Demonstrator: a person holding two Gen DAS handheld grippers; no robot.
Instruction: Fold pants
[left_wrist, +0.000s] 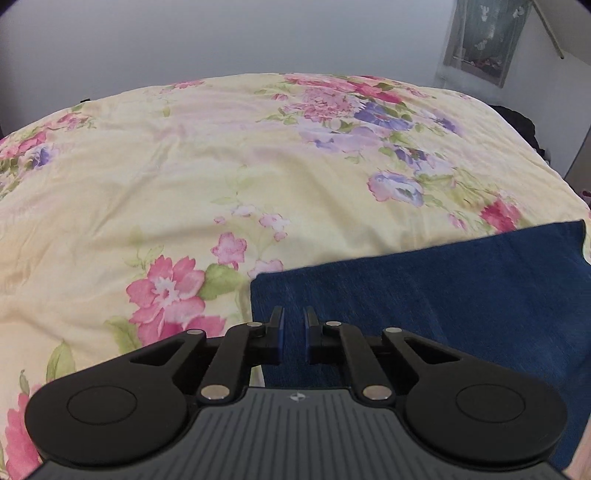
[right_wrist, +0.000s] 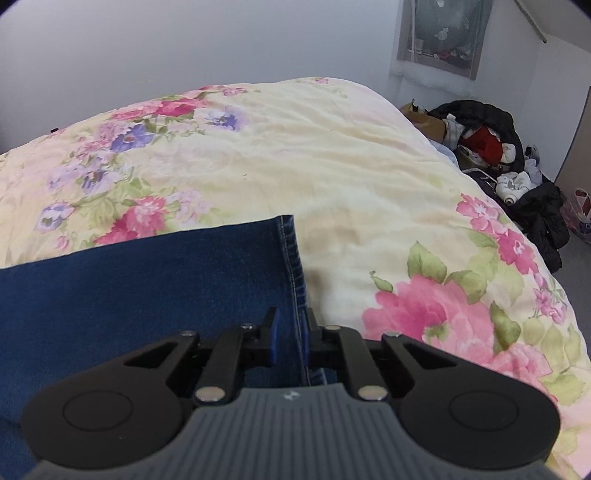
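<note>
Dark blue denim pants (left_wrist: 443, 288) lie folded flat on a pale yellow floral bedspread (left_wrist: 147, 184). In the left wrist view my left gripper (left_wrist: 292, 314) sits at the pants' left end, its pads close together with denim pinched between them. In the right wrist view the pants (right_wrist: 147, 288) end in a stitched hem (right_wrist: 291, 258) on the right. My right gripper (right_wrist: 291, 315) is shut on that hem, and the seam runs between its pads. The cloth under both gripper bodies is hidden.
The bedspread (right_wrist: 369, 184) stretches far ahead to a plain wall. Off the bed's right side lies a heap of dark and red clothes (right_wrist: 491, 147) and a bag (right_wrist: 580, 218). A hanging picture (right_wrist: 443, 33) is on the far wall.
</note>
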